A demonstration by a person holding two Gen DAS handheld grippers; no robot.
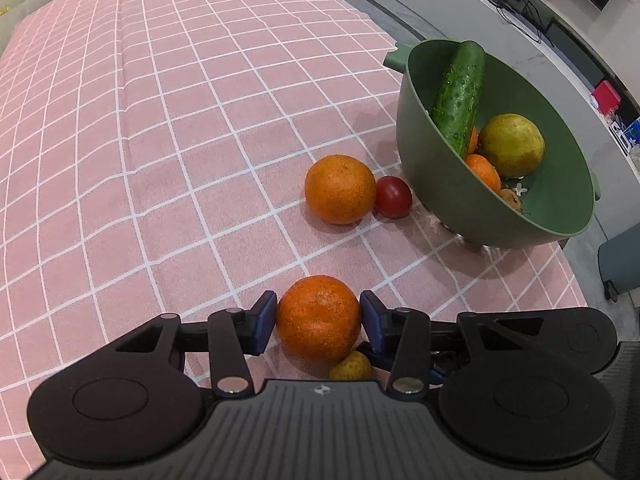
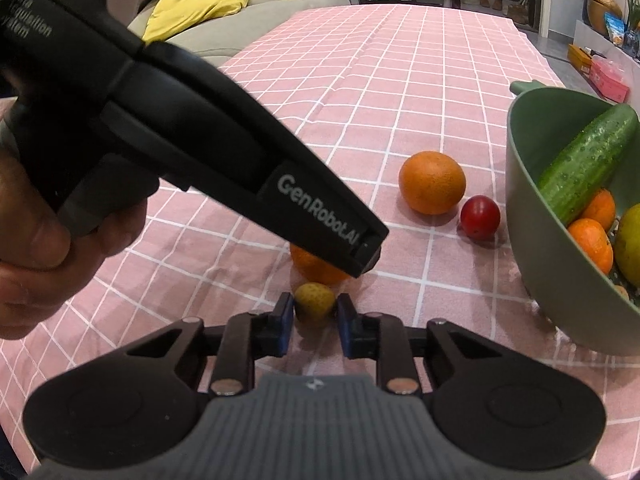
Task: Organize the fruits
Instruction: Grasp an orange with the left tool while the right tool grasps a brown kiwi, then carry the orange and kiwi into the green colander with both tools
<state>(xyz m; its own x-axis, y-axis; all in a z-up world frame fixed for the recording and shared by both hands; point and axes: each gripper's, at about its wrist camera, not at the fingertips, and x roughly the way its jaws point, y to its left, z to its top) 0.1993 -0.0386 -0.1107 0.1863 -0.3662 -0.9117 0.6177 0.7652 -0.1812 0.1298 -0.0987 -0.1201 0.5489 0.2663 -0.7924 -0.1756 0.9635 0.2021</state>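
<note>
The left gripper (image 1: pixel 319 316) clamps a mandarin (image 1: pixel 319 318) and the right gripper (image 2: pixel 315 314) a small yellow fruit (image 2: pixel 315 300), near the tablecloth's (image 1: pixel 160 160) near edge.

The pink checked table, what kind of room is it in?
Probably a living room at home: a sofa with a yellow cushion stands behind the table, and a green bowl holds fruit.
</note>
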